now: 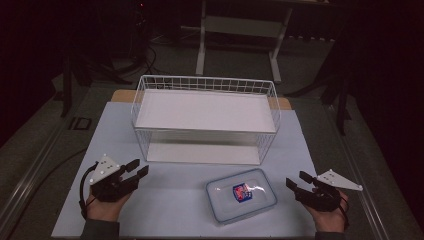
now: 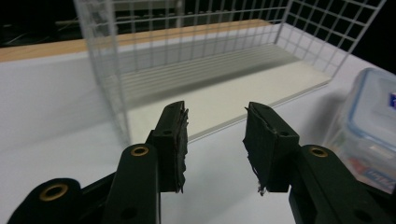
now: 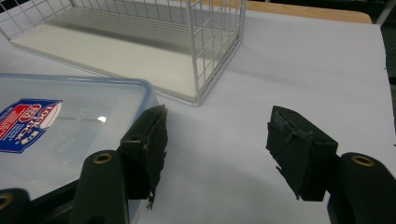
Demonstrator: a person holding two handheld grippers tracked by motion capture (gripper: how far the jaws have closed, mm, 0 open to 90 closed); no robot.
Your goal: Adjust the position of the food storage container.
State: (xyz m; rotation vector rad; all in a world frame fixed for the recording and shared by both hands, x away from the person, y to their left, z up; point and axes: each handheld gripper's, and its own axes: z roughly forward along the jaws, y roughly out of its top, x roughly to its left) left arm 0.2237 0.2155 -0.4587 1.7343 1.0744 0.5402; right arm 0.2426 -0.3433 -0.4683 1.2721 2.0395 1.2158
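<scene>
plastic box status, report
Left gripper and right gripper open, empty. Lidded plastic box flat on table between them, untouched. Wire basket behind, not blocking.

The right gripper (image 3: 217,154) holds its two black padded fingers (image 3: 299,156) well apart, with nothing between them but bare white counter (image 3: 299,60). Just beside the left-hand finger, touching or nearly so, lies a clear rectangular plastic box with a blue-rimmed lid (image 3: 74,135) and a red-and-blue label. Beyond the fingers stands a white wire basket with a flat white floor (image 3: 201,51), its near corner ahead of the gap.
</scene>
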